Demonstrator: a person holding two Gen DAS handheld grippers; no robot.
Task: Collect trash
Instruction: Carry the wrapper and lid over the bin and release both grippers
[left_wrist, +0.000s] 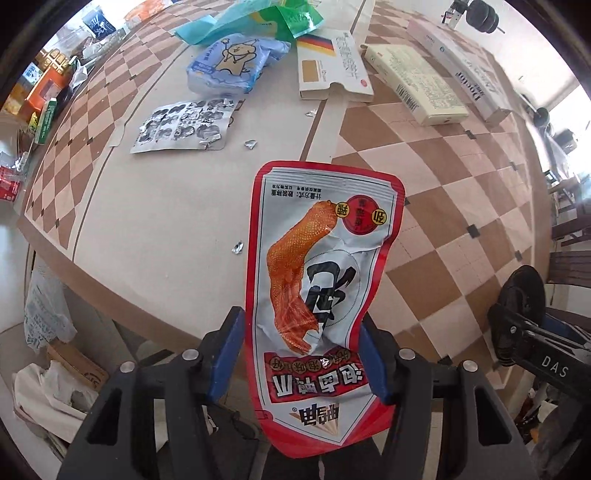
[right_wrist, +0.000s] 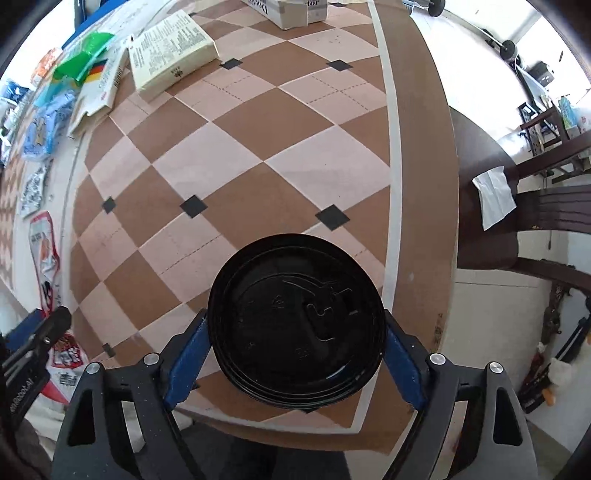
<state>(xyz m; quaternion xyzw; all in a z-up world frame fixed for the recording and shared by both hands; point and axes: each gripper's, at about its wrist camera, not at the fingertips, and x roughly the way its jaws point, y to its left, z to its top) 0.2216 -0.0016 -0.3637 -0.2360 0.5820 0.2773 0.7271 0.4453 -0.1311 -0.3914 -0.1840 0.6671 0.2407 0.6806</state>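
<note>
My left gripper (left_wrist: 301, 350) is shut on a red and white snack wrapper (left_wrist: 317, 280) with an orange chicken-foot picture, held above the near edge of the checkered table (left_wrist: 166, 221). The wrapper also shows at the left edge of the right wrist view (right_wrist: 44, 251). My right gripper (right_wrist: 295, 347) is shut on a black plastic cup lid (right_wrist: 295, 321), held over the table's near right part. More trash lies farther back: a torn silver foil sheet (left_wrist: 184, 125), a blue pouch (left_wrist: 232, 64), green and teal bags (left_wrist: 273, 18).
A white box with a German flag (left_wrist: 332, 66), a cream box (left_wrist: 413, 83) and a long white box (left_wrist: 461, 62) lie at the back. Small foil scraps (left_wrist: 238, 246) dot the table. Boxes and bags (left_wrist: 62, 373) sit on the floor at left. A dark chair (right_wrist: 491, 206) with a tissue stands at right.
</note>
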